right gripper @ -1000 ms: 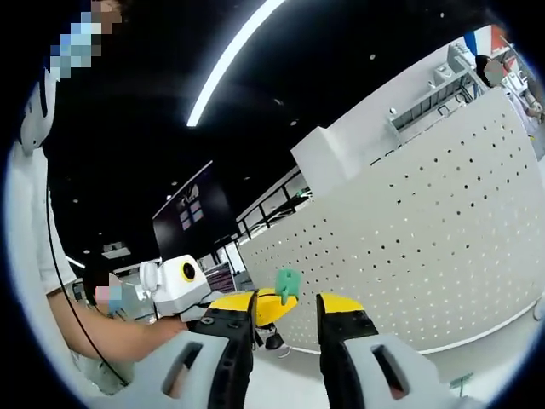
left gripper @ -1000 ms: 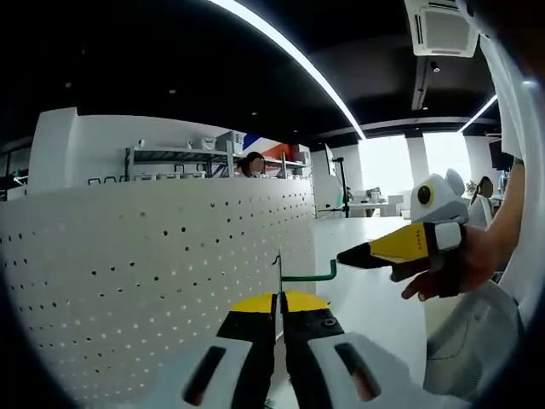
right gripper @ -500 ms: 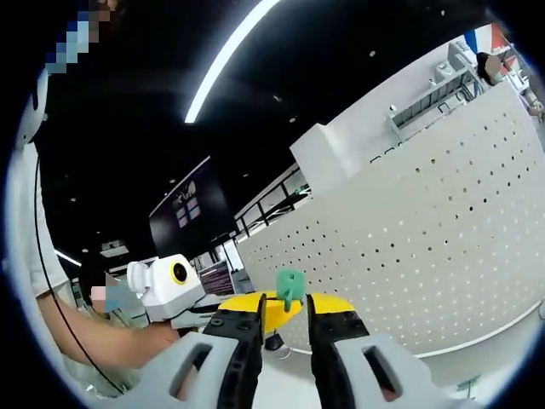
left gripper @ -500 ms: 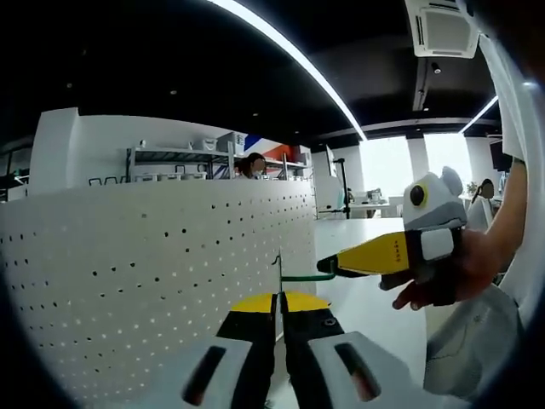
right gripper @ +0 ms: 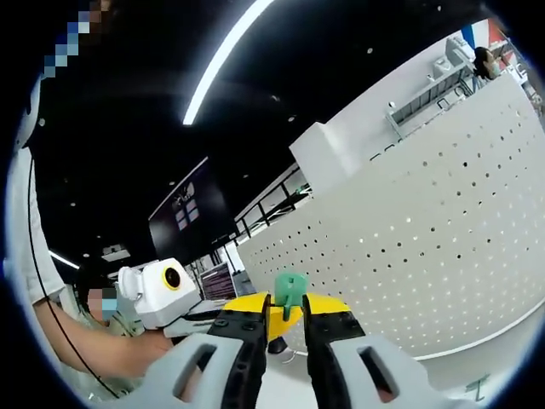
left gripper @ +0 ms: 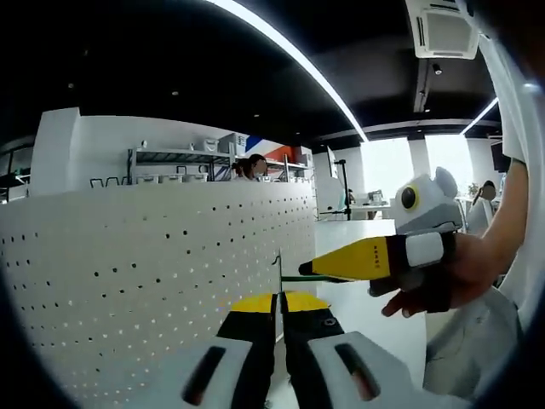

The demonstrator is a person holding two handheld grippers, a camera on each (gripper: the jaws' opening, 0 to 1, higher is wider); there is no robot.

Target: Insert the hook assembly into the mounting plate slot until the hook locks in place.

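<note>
Closed in since earlier, right gripper (left gripper: 305, 269) tip now at green hook (left gripper: 294, 278) in left gripper view beside white pegboard (left gripper: 128, 273), left gripper (left gripper: 278, 300) jaws pinched on hook's thin edge; right gripper view: right gripper (right gripper: 285, 305) jaws narrowed around green hook (right gripper: 289, 291), grip uncertain.

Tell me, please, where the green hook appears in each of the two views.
Left gripper view: green hook just below centre, a thin rod running sideways to the right gripper.
Right gripper view: low centre, its green end between the right gripper jaws.
Shared landmark: white perforated board.
</note>
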